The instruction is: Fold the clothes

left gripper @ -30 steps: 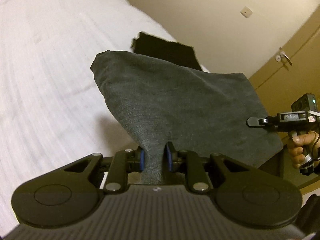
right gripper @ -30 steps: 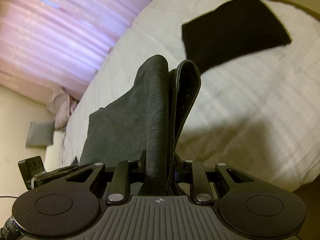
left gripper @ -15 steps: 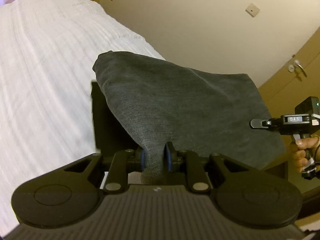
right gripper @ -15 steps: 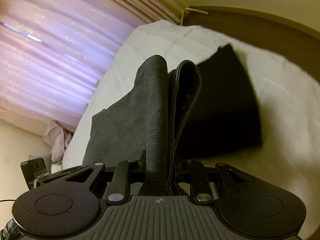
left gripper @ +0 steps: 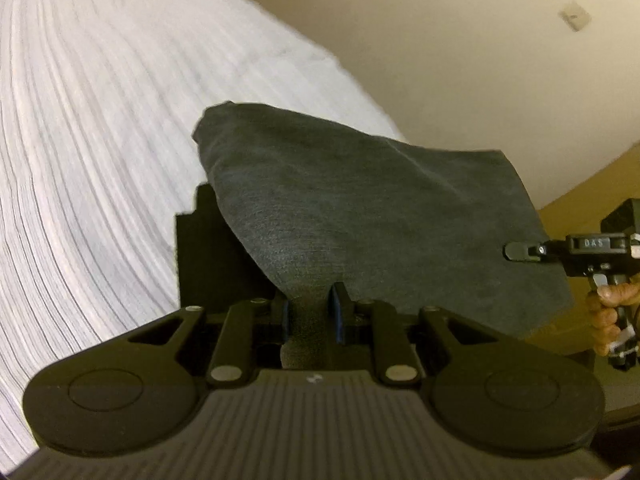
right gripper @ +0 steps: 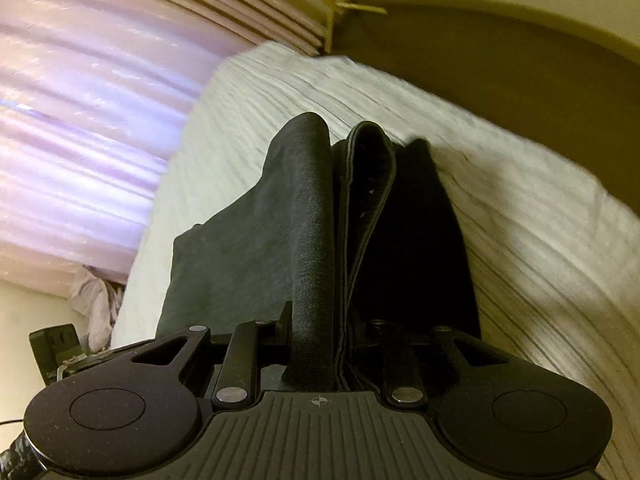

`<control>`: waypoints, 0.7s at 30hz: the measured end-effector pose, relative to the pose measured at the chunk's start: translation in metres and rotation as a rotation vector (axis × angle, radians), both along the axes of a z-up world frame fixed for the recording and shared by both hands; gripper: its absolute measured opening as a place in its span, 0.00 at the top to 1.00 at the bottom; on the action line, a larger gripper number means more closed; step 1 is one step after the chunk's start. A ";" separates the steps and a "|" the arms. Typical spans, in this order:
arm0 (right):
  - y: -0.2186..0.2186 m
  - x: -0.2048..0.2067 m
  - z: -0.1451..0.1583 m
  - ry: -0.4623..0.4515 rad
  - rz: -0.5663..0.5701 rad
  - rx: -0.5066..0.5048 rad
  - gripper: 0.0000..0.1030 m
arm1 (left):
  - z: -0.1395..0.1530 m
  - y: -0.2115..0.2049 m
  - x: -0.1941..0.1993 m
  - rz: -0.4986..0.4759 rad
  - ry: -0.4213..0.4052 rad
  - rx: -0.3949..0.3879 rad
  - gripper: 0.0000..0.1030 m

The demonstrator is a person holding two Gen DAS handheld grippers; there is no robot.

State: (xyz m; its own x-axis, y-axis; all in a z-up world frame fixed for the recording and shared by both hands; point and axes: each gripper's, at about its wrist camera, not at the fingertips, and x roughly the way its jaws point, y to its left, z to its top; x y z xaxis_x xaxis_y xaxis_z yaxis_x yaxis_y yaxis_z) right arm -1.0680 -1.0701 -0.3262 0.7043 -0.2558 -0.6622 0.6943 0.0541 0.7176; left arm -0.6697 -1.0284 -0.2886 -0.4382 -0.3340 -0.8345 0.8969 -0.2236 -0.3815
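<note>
Left gripper: fingers closed tight on a bunched edge of the grey garment. The cloth fills the whole gap between the blue pads and runs back toward the gripper body.

Right gripper: fingers likewise closed on the same garment. A thick fold of several layers, with a stitched hem showing, stands up between them. In the left wrist view the right gripper appears at the far right edge, with a hand wrapped round its handle.

Grey garment: folded, held off the bed by both grippers. It spreads as a broad sheet between them, sagging slightly in the middle. Its far corner hangs free over the bedding.

Beneath it lies a black folded garment, flat on the white striped bed cover. The grey garment hangs directly above it and hides most of it. In the right wrist view the black cloth shows just right of the gripped fold. Whether the grey cloth touches the black one cannot be determined.

Surroundings: pale curtain beyond the bed, a crumpled light cloth on the floor by it, a cream wall with a wall plate. Both views are somewhat blurred.
</note>
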 end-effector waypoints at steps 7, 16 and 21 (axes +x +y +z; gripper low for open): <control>0.017 -0.011 -0.034 -0.006 -0.080 0.045 0.72 | -0.018 0.019 0.021 0.067 0.042 0.041 0.73; 0.037 -0.029 -0.027 0.001 -0.085 0.048 0.65 | -0.039 0.047 0.027 0.062 0.055 0.109 0.76; 0.030 -0.025 -0.020 0.027 -0.063 0.080 0.79 | -0.034 0.047 0.028 0.022 0.034 0.097 0.91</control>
State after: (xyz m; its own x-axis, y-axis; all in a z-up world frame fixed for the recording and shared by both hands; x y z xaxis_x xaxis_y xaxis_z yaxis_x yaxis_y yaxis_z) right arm -1.0927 -1.0397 -0.3458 0.6700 -0.2449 -0.7008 0.7137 -0.0469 0.6988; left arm -0.6419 -0.9818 -0.3222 -0.4602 -0.2623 -0.8482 0.8874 -0.1651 -0.4304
